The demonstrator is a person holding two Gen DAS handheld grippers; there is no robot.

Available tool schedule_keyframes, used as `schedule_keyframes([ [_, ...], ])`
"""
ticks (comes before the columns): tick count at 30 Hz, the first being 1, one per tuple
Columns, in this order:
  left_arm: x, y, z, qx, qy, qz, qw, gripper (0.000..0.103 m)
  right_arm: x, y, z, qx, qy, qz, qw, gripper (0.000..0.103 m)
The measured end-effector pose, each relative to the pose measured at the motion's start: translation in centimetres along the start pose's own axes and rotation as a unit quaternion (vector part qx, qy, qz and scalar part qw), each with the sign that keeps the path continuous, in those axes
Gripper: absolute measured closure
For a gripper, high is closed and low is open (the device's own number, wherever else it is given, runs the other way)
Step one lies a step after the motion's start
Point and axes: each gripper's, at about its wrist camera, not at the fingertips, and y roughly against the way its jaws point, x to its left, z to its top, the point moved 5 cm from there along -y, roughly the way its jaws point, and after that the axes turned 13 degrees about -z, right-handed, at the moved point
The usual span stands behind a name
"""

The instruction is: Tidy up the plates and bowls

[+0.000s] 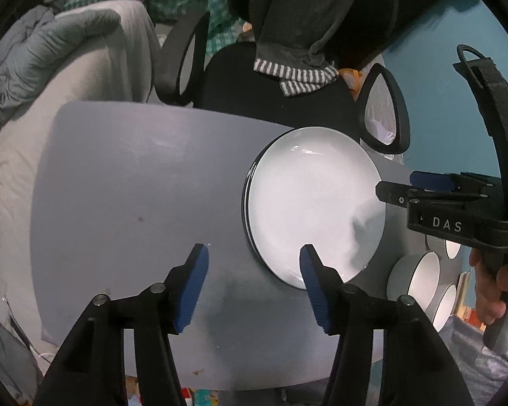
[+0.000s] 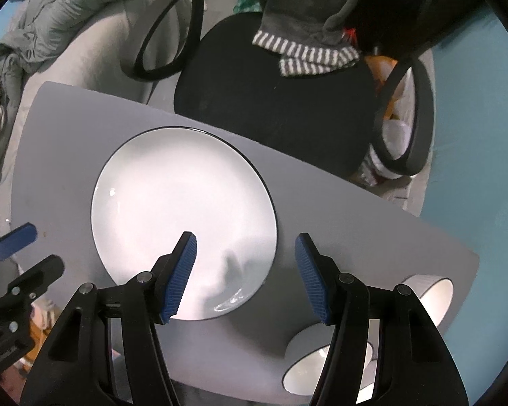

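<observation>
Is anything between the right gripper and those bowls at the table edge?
Nothing visible. The right gripper hangs open and empty above the plates; the bowls sit beside them on bare table.

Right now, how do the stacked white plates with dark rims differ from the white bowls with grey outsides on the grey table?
The stacked white plates are flat and wide; the white bowls are deep and narrower. The plates lie piled near the table's middle; the bowls stand side by side along one edge. The plates show white faces only; the bowls show grey outer walls. Both have white insides and thin dark rims.
</observation>
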Motion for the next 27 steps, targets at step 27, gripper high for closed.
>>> schedule_keyframes([
  [27,-3.4,6.3,-4.1,-0.050,-0.065,0.005,0.9966,0.030,-5.1,6.0,-9.2,-0.043,-0.068,-0.033,0.996,0.032],
])
